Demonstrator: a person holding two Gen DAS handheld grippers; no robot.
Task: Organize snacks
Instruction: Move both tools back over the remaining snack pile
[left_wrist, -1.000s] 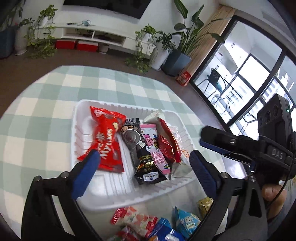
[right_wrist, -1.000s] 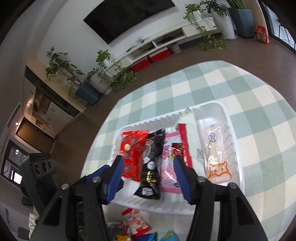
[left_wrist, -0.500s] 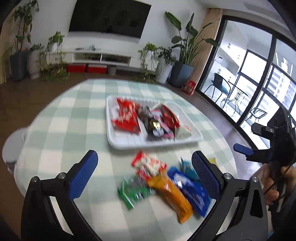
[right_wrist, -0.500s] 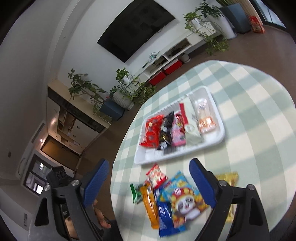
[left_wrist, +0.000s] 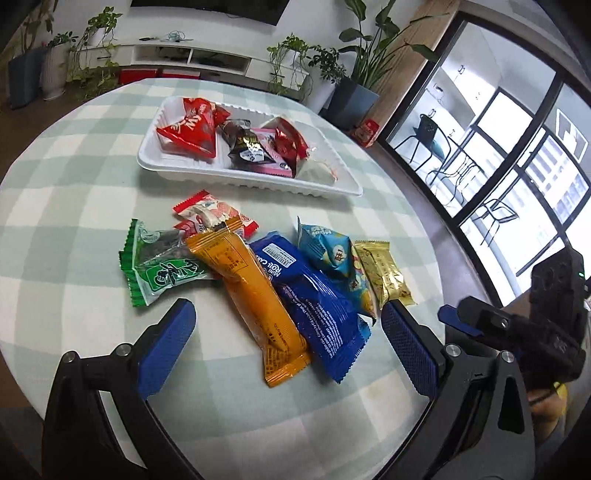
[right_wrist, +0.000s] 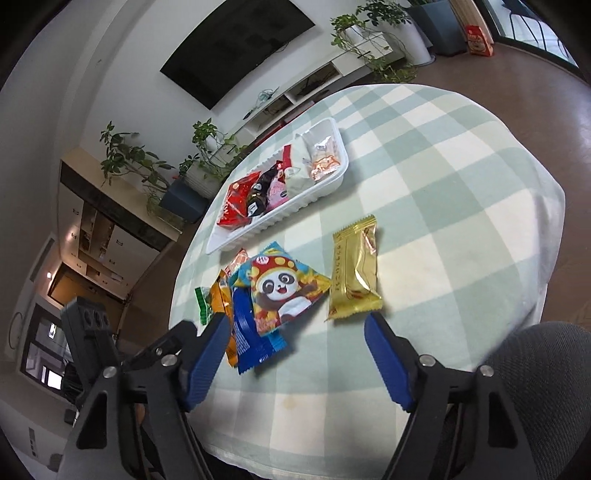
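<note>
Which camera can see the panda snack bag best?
The right wrist view. There the panda bag lies face up, with its whole picture showing. In the left wrist view the same bag is seen from its other side, partly behind the blue packet, and no panda shows.

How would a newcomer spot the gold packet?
Start at the white tray on the checked table; a pile of loose snacks lies nearer the camera. The gold packet lies at that pile's right edge, beside the panda packet, and is the only shiny plain-gold wrapper.

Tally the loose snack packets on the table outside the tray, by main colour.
Green crinkly plastic packet: 1
Orange long foil packet: 1
Dark blue foil packet: 1
Light blue panda packet: 1
Gold foil packet: 1
Red-and-white small packet: 1
Total: 6
</note>
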